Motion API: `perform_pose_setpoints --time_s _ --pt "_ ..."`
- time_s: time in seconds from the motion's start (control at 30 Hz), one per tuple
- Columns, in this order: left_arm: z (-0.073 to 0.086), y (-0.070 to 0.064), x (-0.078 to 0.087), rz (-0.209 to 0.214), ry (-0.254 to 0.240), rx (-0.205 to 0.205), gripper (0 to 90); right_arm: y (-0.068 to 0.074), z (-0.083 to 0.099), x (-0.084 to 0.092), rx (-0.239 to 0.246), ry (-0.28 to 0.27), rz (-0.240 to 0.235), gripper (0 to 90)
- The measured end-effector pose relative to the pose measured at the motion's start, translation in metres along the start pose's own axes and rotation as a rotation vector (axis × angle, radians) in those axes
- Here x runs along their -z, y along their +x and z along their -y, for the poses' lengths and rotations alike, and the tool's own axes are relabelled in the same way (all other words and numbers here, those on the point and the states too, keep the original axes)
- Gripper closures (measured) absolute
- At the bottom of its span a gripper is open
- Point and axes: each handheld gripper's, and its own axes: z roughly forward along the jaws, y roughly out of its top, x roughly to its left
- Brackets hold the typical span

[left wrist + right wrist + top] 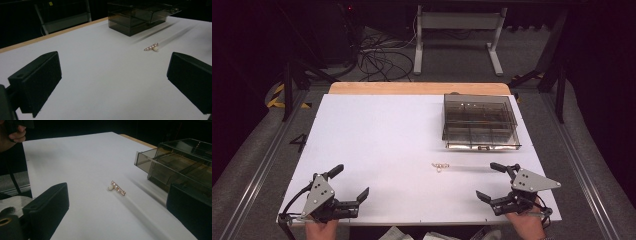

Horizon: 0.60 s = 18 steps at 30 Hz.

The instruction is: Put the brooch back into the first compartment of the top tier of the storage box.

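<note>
At the near edge of the white desk [377, 145] two hands each hold a hand-held gripper. The left hand-held gripper [352, 183] sits by the near left corner, its jaws spread wide with bare desk between them. The right hand-held gripper [490, 181] sits by the near right corner — its jaws also stand wide apart and hold nothing.

Farther in, right of the middle of the desk and closer to the right hand-held gripper than to the left one, lies a small gold pin [440, 166] set with a row of pale beads and one larger white bead. It lies flat on the desk, touching nothing, and shows ahead between the jaws in the right gripper view [116, 188] and toward the right jaw in the left gripper view [152, 47].

Beyond the pin, toward the far right corner, stands a smoky see-through box [479, 120] divided into compartments — its drawer is pulled partly out toward the near edge. Pin and box are apart.
</note>
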Motion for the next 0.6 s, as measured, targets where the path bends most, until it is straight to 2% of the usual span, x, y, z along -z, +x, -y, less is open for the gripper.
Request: perform_pose_setpoints --time_s 0.17,0.33,0.5,0.6 --pt "-0.0005 -0.0009 0.0013 0.000 -0.004 -0.007 0.3 0.0014 -0.0009 0.0000 0.007 0.004 -0.002 6.3" --pt "-0.0008 0.0002 0.0030 0.010 -0.026 0.029 0.3 0.0017 -0.0009 -0.0007 0.007 0.010 -0.002 7.2" --pt "-0.0007 0.0016 0.0040 0.011 -0.027 0.026 0.3 0.0025 -0.0012 -0.0004 0.000 0.010 -0.004 7.9" --pt "-0.0010 0.0001 0.0043 0.003 -0.019 0.009 0.3 0.0025 -0.0011 -0.0007 0.009 0.016 -0.003 8.5"
